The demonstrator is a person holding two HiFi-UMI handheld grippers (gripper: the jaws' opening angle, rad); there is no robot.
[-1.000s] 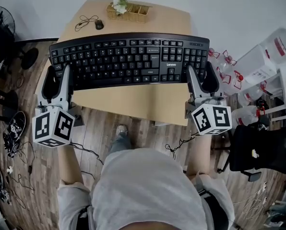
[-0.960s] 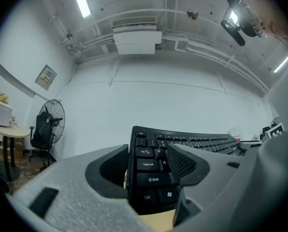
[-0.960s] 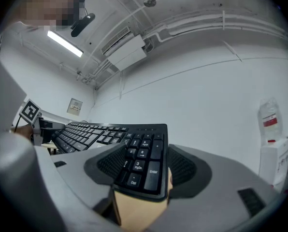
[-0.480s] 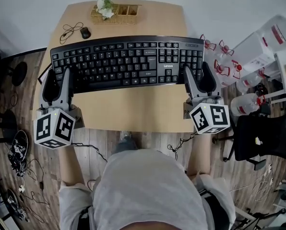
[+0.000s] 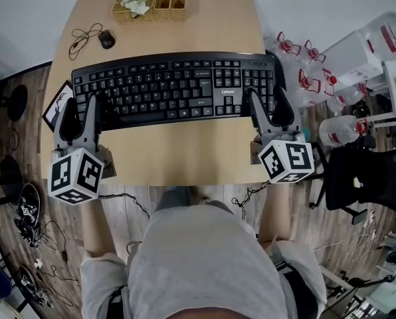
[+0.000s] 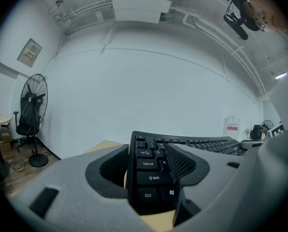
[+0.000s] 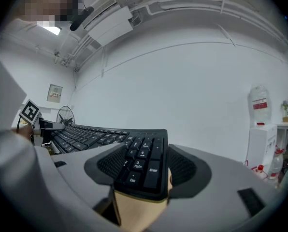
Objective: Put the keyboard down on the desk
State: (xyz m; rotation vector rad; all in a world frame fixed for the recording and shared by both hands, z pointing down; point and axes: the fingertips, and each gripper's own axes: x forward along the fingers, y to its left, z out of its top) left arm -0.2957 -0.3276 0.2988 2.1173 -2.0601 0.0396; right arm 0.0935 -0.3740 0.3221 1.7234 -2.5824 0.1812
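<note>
Black keyboard (image 5: 175, 88) over the wooden bench (image 5: 185, 153): left claw (image 5: 82, 106) clenched on its Shift-key end, right claw (image 5: 267, 106) clenched on its numeric-keypad end.

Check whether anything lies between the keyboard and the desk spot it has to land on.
Nothing visible does. The keyboard, gripped at its ends by the left gripper and right gripper, is over bare desk; the mouse and basket sit farther back. Directly beneath it is hidden.

Both forearms reach forward — left claw (image 5: 80, 109) and right claw (image 5: 268, 105) each clamped on a keyboard (image 5: 175, 88) end.
</note>
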